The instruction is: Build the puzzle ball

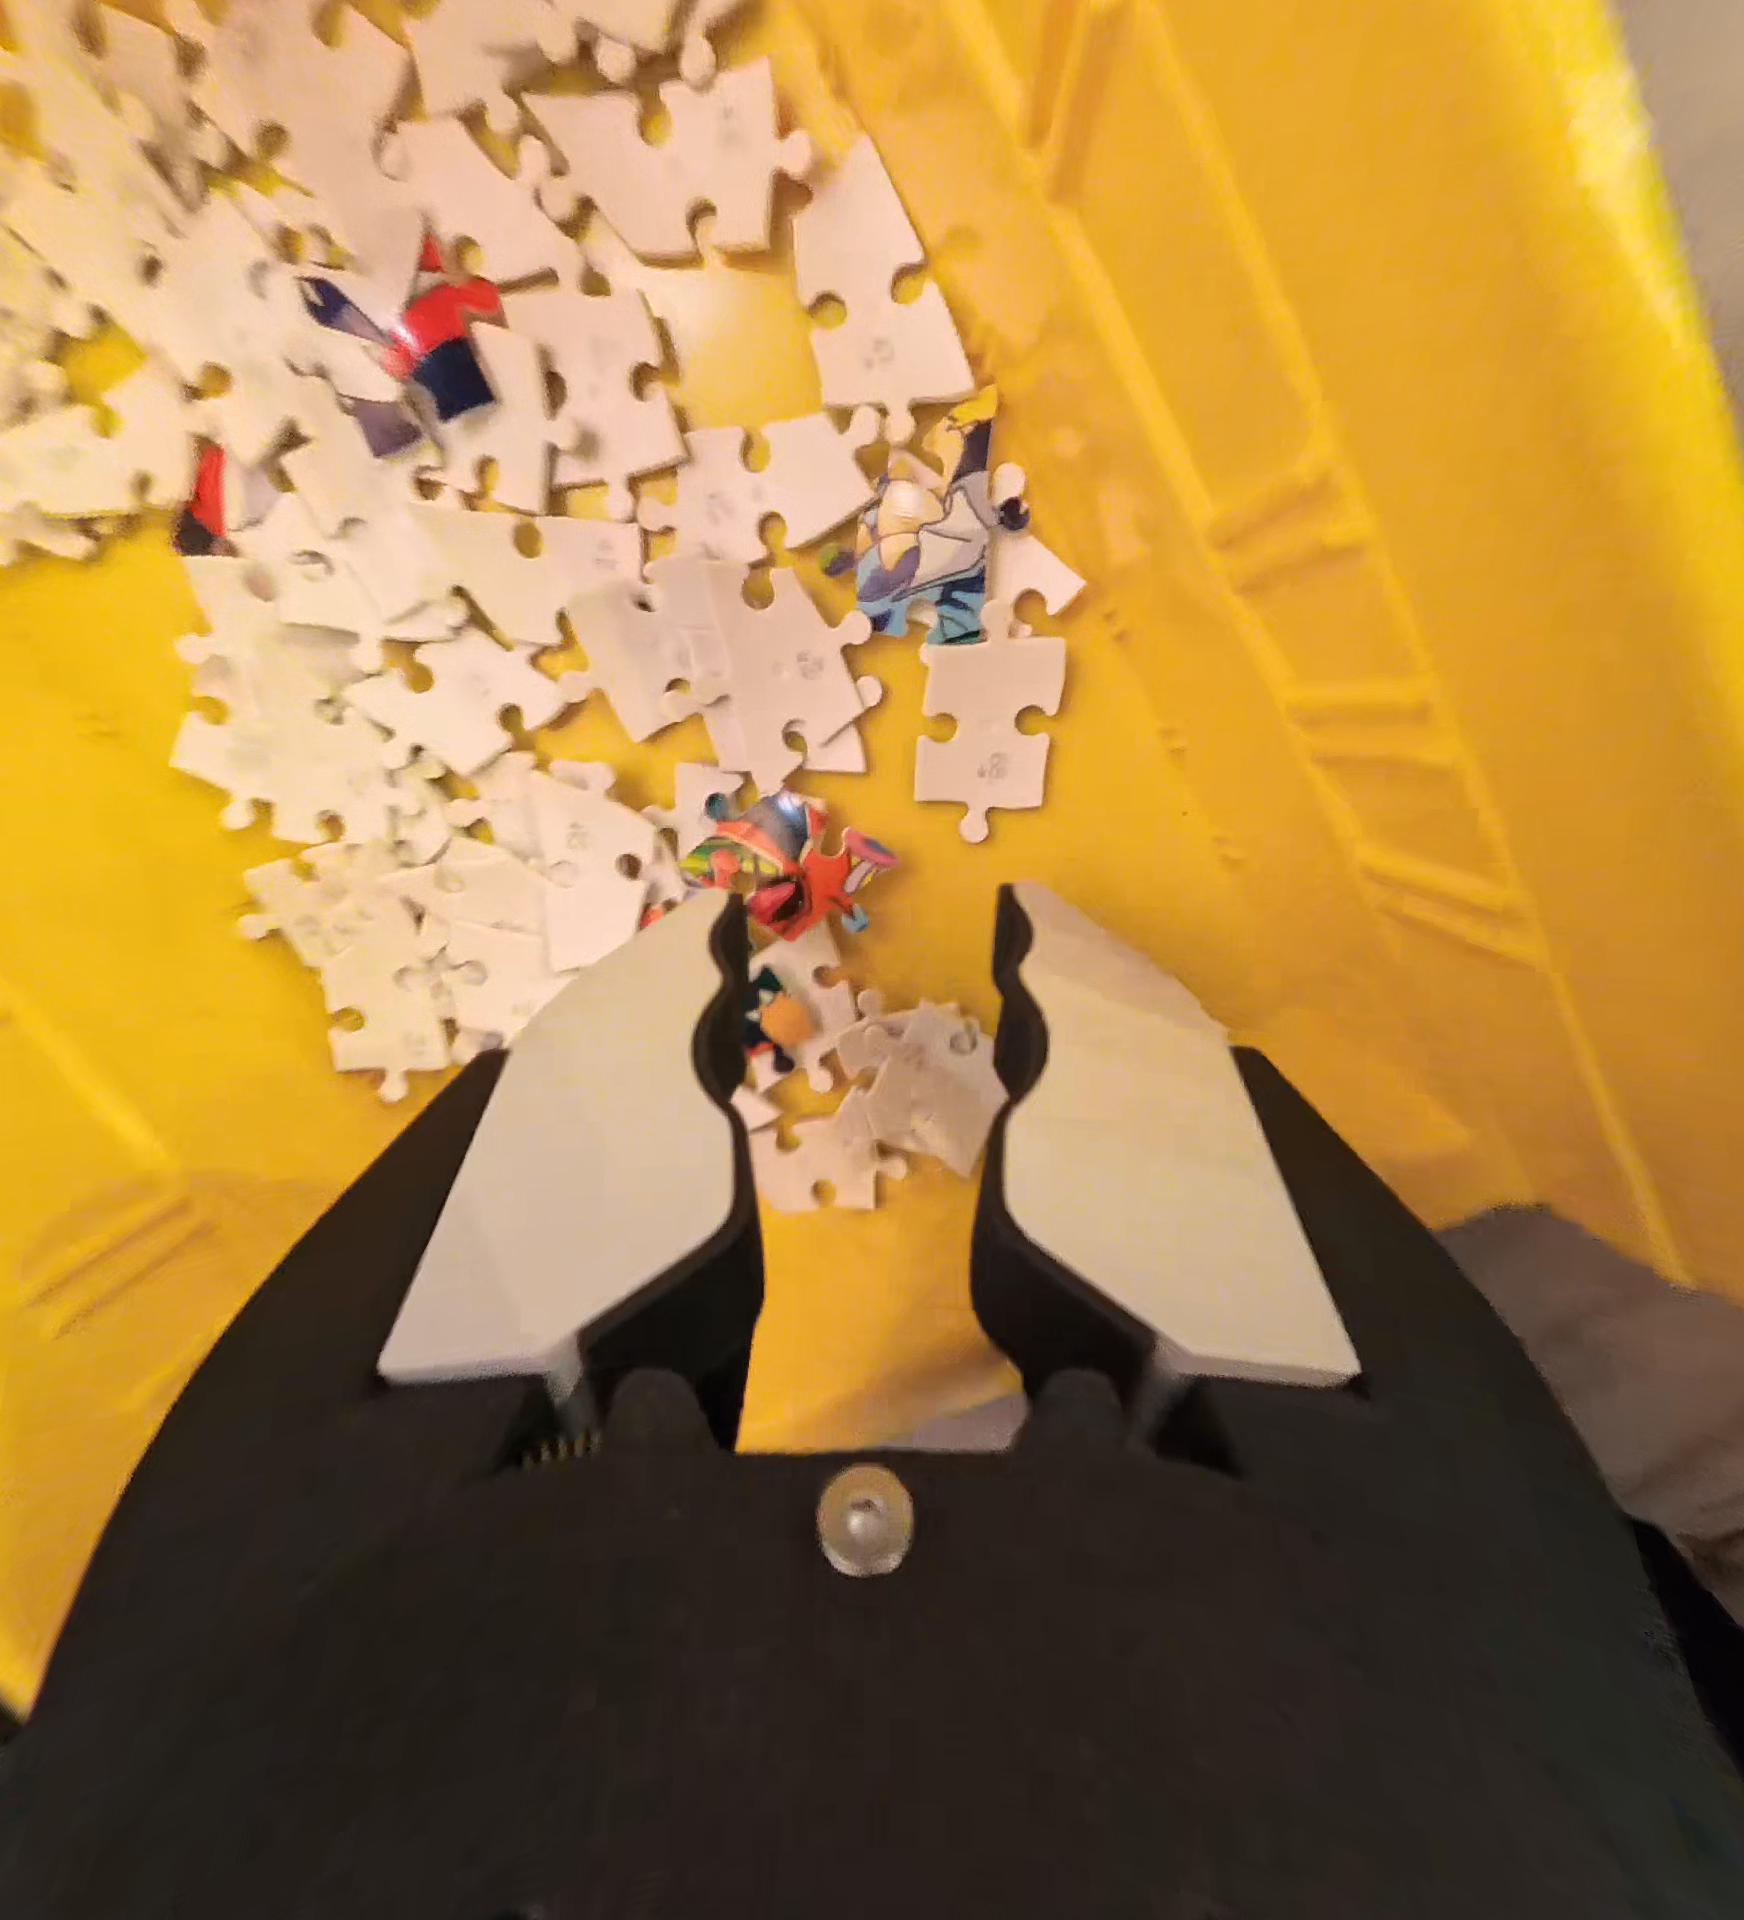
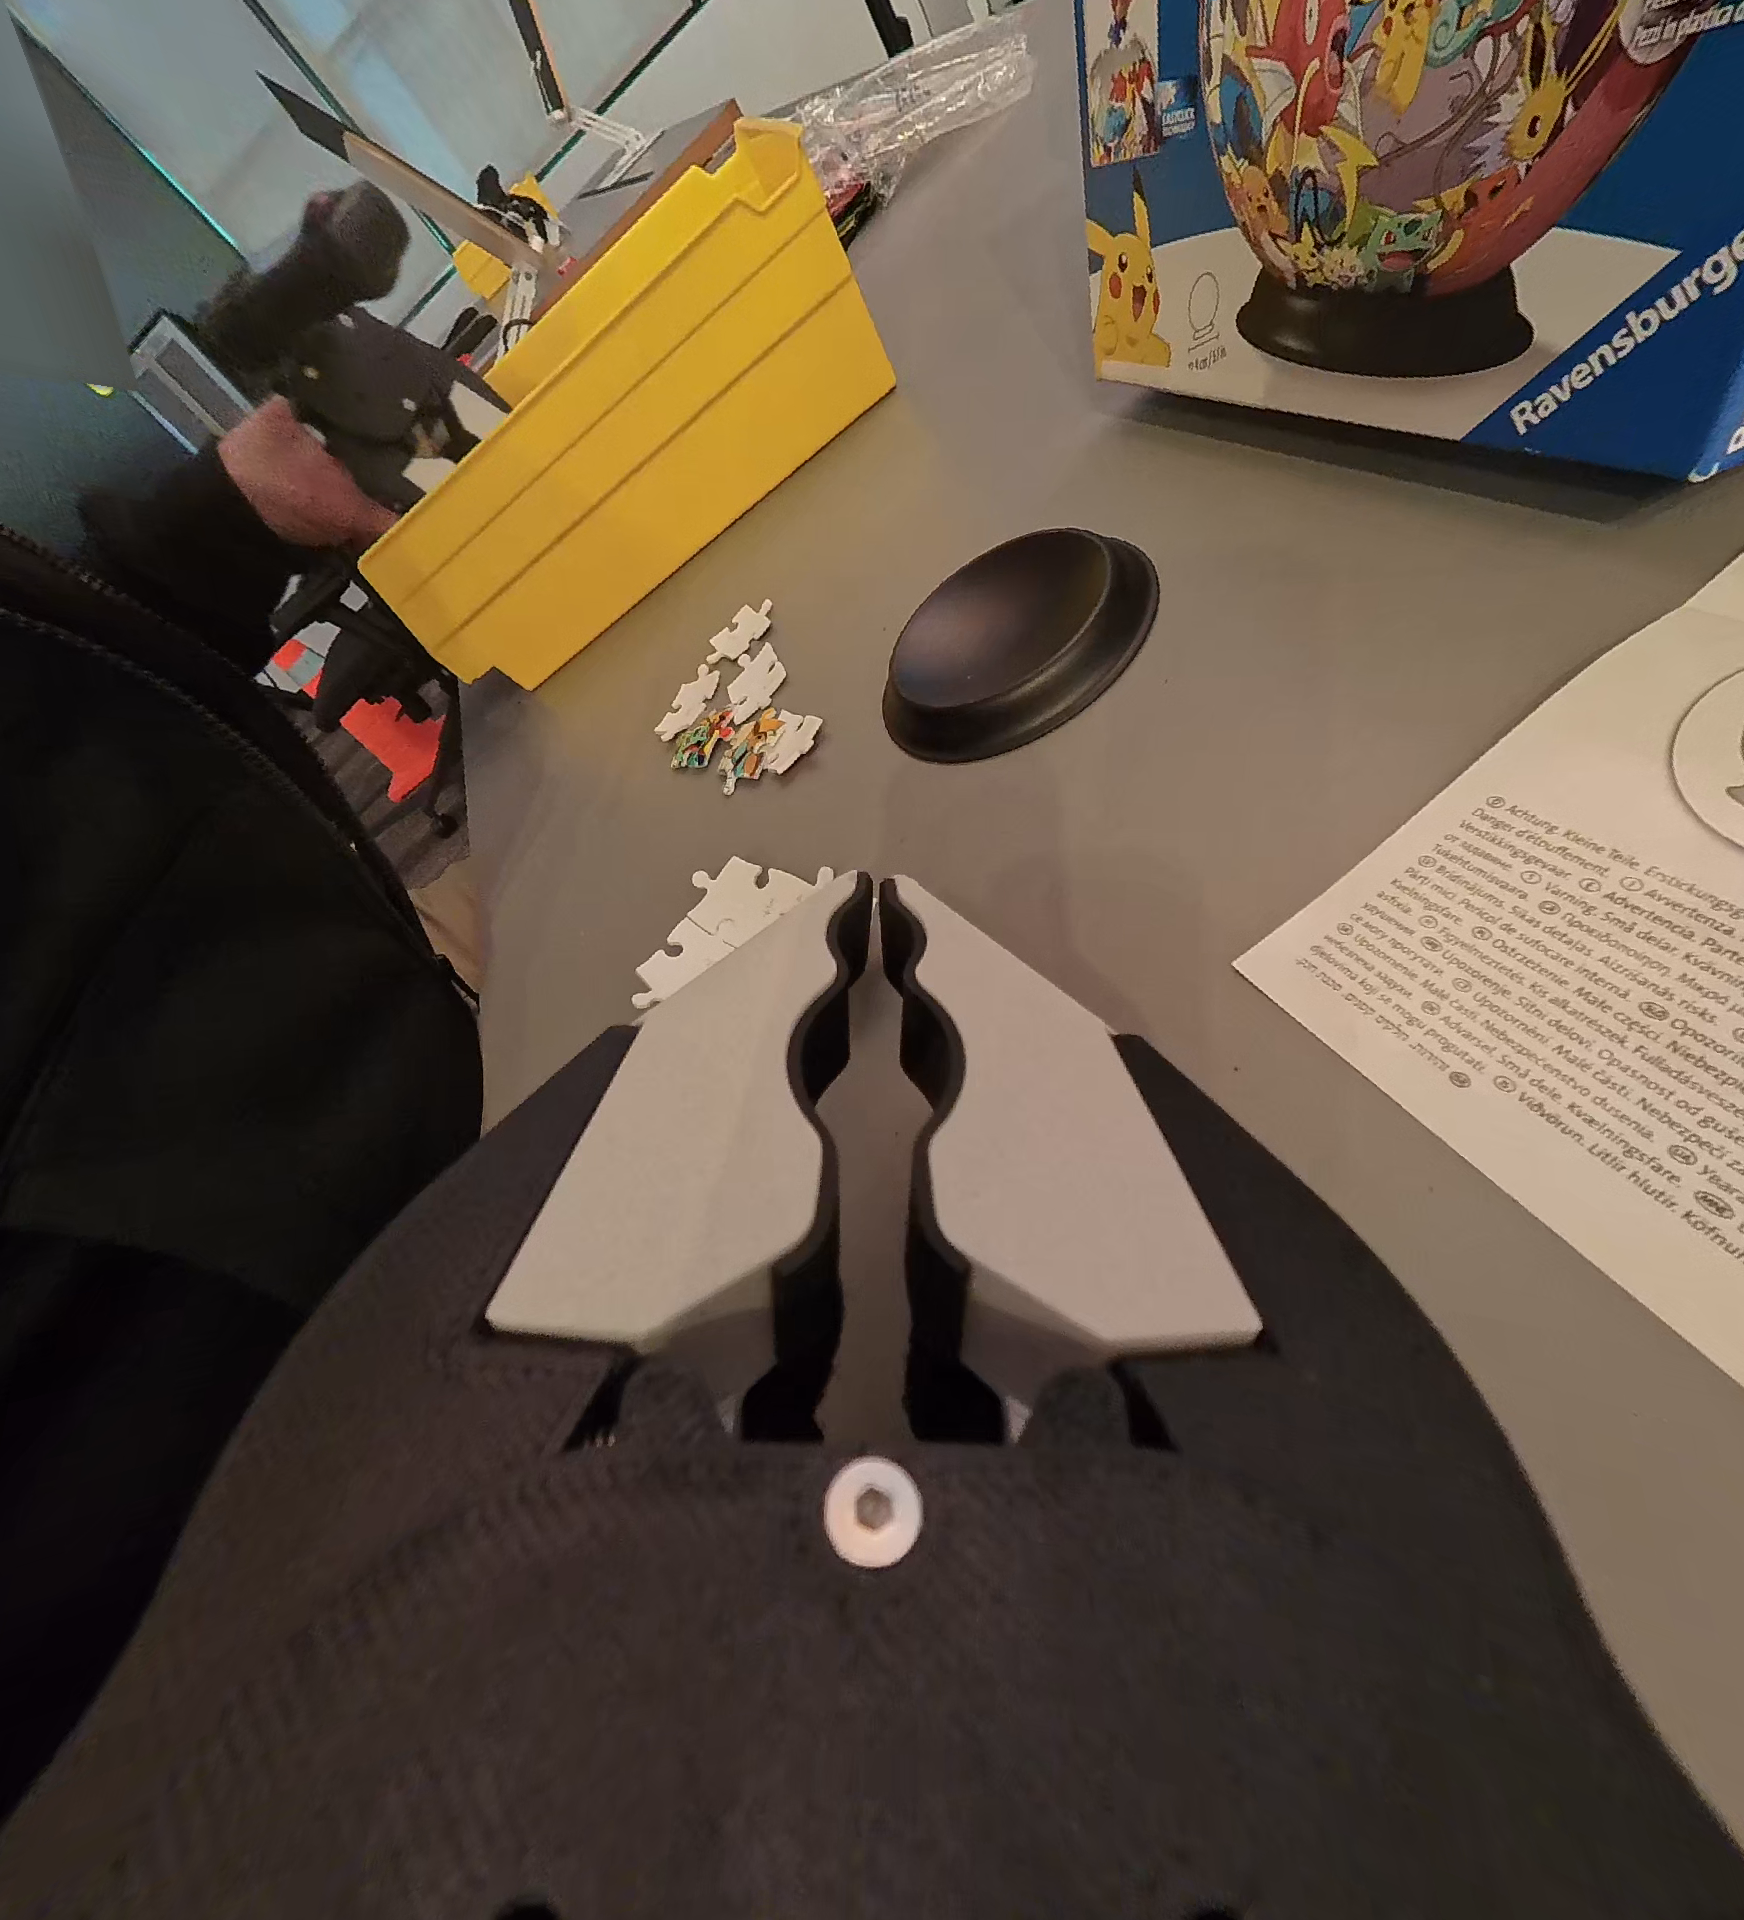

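The yellow bin (image 1: 1211,436) holds a loose heap of puzzle pieces (image 1: 411,499), most lying white side up and spreading from its middle toward 10 o'clock in the left wrist view. A few show printed colour: a red and navy piece (image 1: 437,338) at 11 o'clock, a blue and white one (image 1: 925,530) toward 1 o'clock, and a red, many-coloured piece (image 1: 795,862) just ahead of the fingertips. This view is blurred, so finer detail is lost.

The left tool (image 1: 863,909) hangs inside the bin with its jaws well apart and nothing between them; a small cluster of pieces (image 1: 889,1101) lies on the bin floor below the gap.

In the right wrist view the bin (image 2: 639,416) stands on the grey bench (image 2: 1211,831) at 11 o'clock. A small pile of pieces (image 2: 738,707), white and coloured, lies on the bench just beside the bin's near corner, and the black round stand (image 2: 1019,649) sits just to its right, at 12 o'clock. The puzzle box (image 2: 1470,229) stands at 1 o'clock, and a printed instruction sheet (image 2: 1574,987) lies at 3 o'clock.

The right tool (image 2: 873,883) has its jaws nearly together, a thin slit left at the tips, gripping nothing. Joined white pieces (image 2: 733,920) lie on the bench just left of its left finger, partly hidden by it.
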A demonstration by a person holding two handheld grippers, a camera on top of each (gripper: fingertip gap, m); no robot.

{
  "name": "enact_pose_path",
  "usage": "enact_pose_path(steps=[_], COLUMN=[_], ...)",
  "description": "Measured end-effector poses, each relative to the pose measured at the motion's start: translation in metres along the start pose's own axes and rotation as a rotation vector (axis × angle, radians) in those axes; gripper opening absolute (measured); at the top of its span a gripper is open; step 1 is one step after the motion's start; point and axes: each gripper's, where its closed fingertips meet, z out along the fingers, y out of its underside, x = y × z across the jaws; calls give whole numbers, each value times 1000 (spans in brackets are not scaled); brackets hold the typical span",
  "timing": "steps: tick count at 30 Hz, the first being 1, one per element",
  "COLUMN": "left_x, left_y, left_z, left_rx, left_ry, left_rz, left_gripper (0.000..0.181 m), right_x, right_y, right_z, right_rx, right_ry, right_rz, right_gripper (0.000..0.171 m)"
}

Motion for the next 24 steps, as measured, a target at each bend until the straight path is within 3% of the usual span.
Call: enact_pose_path(steps=[3,6,16,20,24], left_x=[-5,-5,-8,-11,-4], left_y=[10,7,-4,-26,-61], left_z=[15,18,13,-9,-63], left_rx=[-72,-59,41,246,654], left_ry=[-1,16,47,140,366], left_rz=[-31,-32,-107,-201,-259], left_gripper=[43,33,32,32,32], right_x=[0,0,1,1,1], right_y=[0,0,0,0,0], right_z=[0,0,0,0,0], right_rx=[1,1,0,-1,-1], right_ry=[0,0,1,3,2], right_rz=[1,3,6,5,5], right_gripper=[0,0,0,0,0])
